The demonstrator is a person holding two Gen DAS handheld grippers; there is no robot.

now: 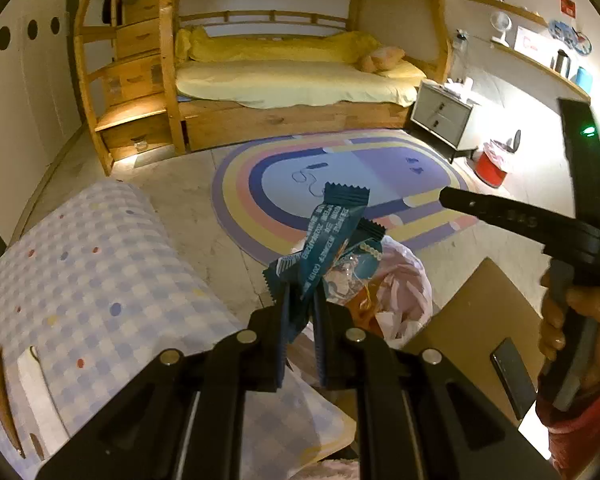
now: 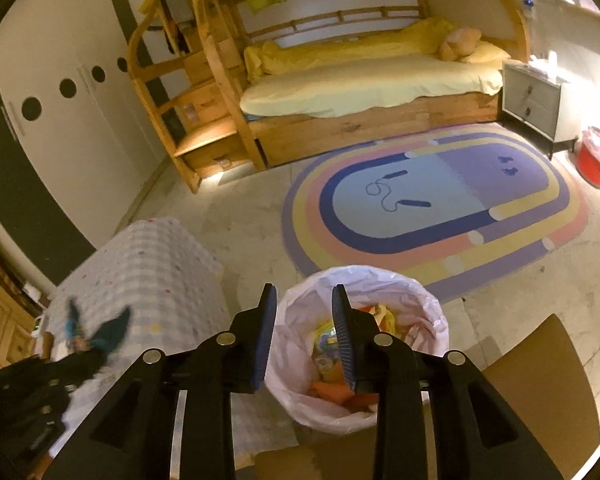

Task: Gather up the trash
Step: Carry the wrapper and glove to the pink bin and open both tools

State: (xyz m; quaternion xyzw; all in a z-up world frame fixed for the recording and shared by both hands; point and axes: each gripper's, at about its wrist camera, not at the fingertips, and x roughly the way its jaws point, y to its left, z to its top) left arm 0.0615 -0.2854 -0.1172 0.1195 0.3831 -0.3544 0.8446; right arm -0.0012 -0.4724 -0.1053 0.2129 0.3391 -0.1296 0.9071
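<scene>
My left gripper [image 1: 303, 294] is shut on dark teal snack wrappers [image 1: 332, 236] and holds them above the trash bin lined with a pink-white bag [image 1: 404, 292]. In the right wrist view the bin [image 2: 424, 308] holds several colourful wrappers. My right gripper [image 2: 304, 300] is open and empty, right above the bin's near rim. The left gripper with the teal wrappers [image 2: 100, 332] shows blurred at the left of that view, over the checked cloth. The right gripper's body [image 1: 516, 220] shows at the right of the left wrist view.
A table with a checked blue cloth [image 1: 92, 280] stands left of the bin. A brown chair seat [image 2: 540, 384] is at the right. An oval rainbow rug [image 2: 432, 204] with a skipping rope lies ahead, then a bunk bed [image 2: 360, 80], a nightstand [image 2: 532, 100] and a red bin [image 2: 592, 164].
</scene>
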